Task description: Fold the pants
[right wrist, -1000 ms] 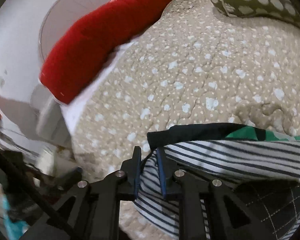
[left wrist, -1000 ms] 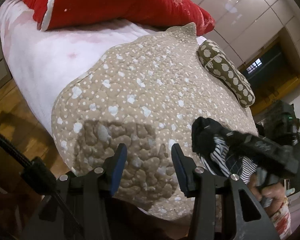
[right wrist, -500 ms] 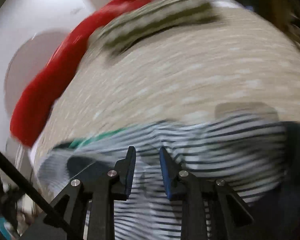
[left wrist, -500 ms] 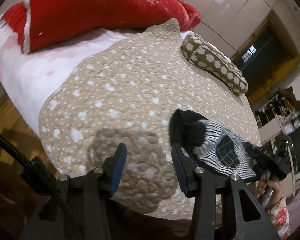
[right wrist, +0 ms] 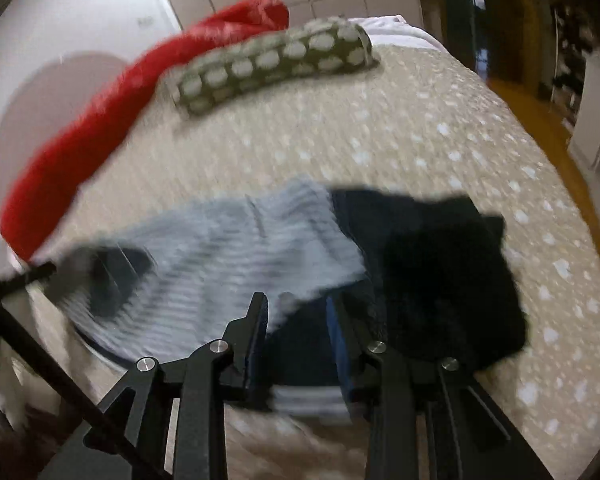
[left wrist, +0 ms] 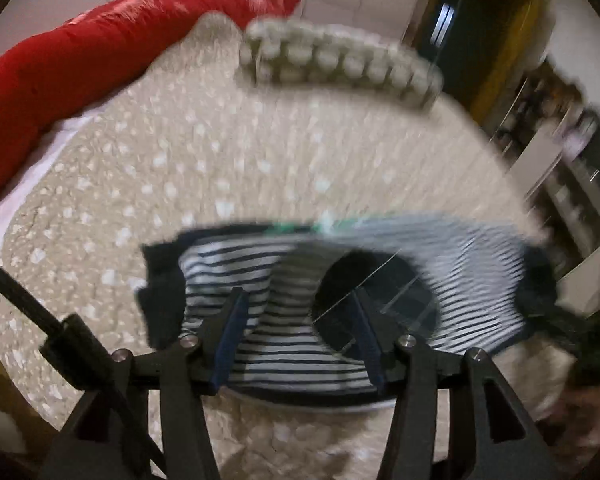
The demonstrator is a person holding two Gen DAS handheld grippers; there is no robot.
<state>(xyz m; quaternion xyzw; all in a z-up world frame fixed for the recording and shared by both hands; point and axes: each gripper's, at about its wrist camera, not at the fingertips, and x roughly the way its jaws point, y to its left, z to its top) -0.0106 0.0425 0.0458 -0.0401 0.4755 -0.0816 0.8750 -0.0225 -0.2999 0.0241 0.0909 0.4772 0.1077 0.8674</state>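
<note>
Pants (left wrist: 260, 280), striped white and dark with black sections, lie bunched on the spotted beige quilt (left wrist: 228, 168) near its front edge. Both views are motion-blurred.

Left tongs (left wrist: 298, 336): spread wide, blue-padded fingers (left wrist: 230, 340) either side of the striped cloth, positioned directly over it. Contact with the fabric cannot be confirmed; nothing is pinched between them. A round dark patch (left wrist: 364, 304) on the garment sits behind the right-hand finger.

Right tongs (right wrist: 298, 340): parted, with a clear gap between the pads. Dark cloth shows in the gap; whether the pads touch it cannot be told. In this view the pants (right wrist: 236, 256) show a pale striped portion to the left and a black portion (right wrist: 440, 272) to the right, the two adjoining.

Bed surroundings: a green pillow (right wrist: 272, 68) with pale dots rests on the far part of the quilt, well apart from the pants. A red cushion (right wrist: 112, 120) runs along the far left side, just beside the pillow. White sheet (left wrist: 28, 176) shows at the left edge under the quilt. Wooden floor (right wrist: 556, 140) lies to the right of the bed.
</note>
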